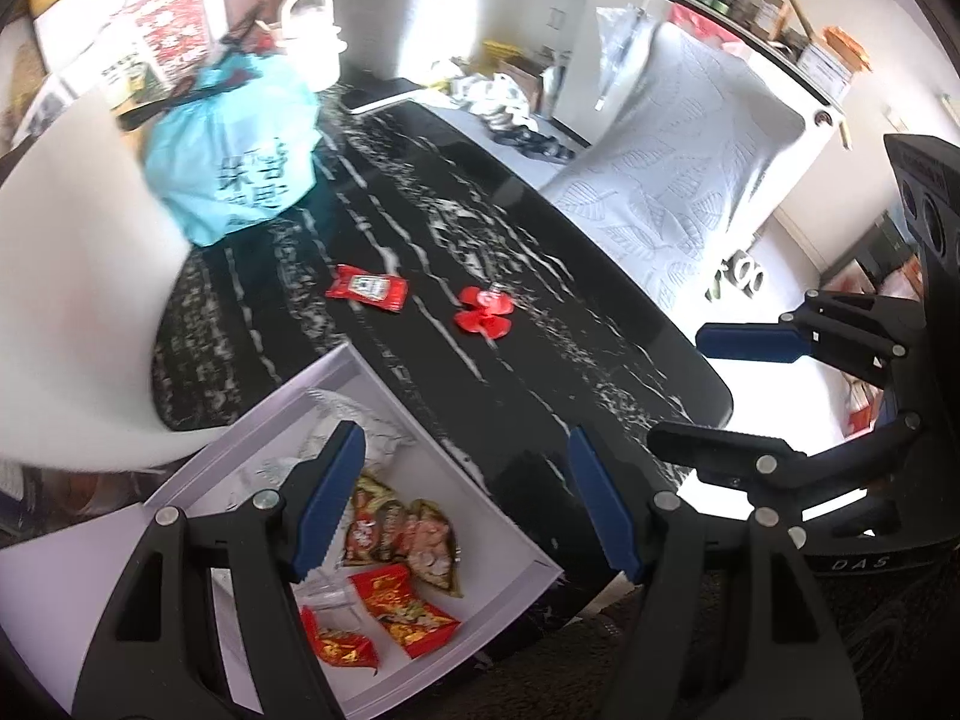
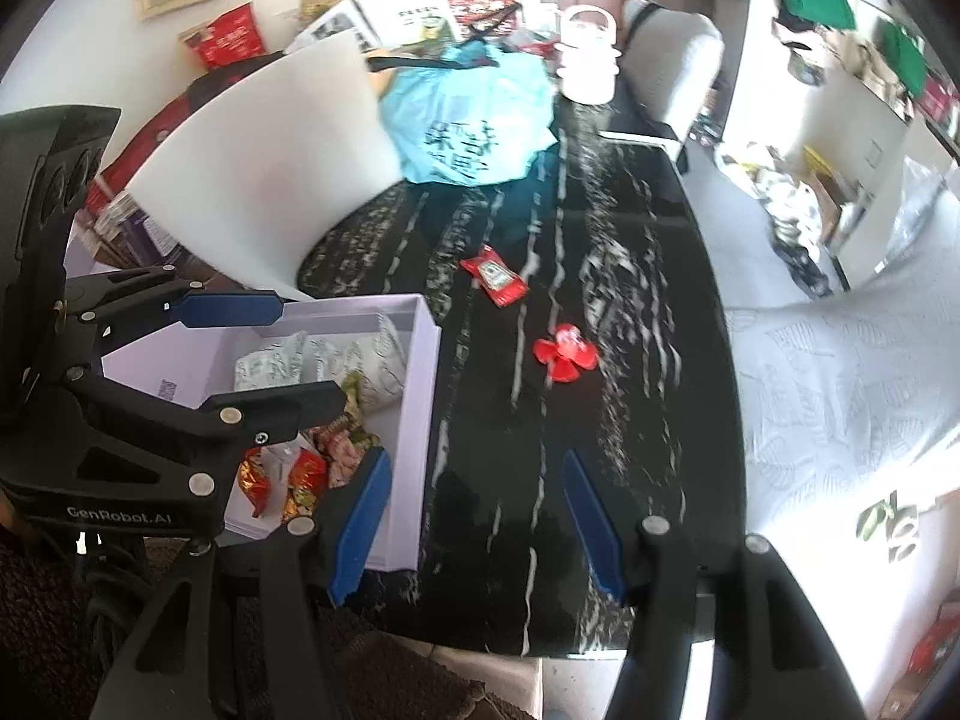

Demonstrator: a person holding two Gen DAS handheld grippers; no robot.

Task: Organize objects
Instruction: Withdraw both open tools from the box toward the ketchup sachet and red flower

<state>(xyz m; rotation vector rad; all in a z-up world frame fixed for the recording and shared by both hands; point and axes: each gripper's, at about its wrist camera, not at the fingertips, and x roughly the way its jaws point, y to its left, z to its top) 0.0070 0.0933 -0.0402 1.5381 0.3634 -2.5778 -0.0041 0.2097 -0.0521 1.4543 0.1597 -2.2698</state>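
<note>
A red ketchup packet (image 1: 367, 289) (image 2: 493, 276) and a red flower-shaped wrapper (image 1: 485, 313) (image 2: 565, 353) lie side by side on the black marbled table (image 1: 540, 372) (image 2: 606, 450). At the table's near corner stands a white box (image 1: 474, 498) (image 2: 415, 450) holding several snack packets (image 1: 408, 534) (image 2: 312, 468) and some white sachets. My left gripper (image 1: 468, 504) (image 2: 300, 354) hovers open over the box's edge, nothing between its blue pads. To its right, my right gripper (image 2: 477, 525) (image 1: 690, 390) hangs open above the table's near edge, also holding nothing.
A teal plastic bag (image 1: 240, 162) (image 2: 474, 120) and a white lidded container (image 1: 312, 36) (image 2: 588, 60) stand at the table's far end. A white chair back (image 1: 78, 276) (image 2: 258, 168) rises left of the box. A leaf-patterned chair (image 1: 678, 180) (image 2: 840, 390) flanks the right side.
</note>
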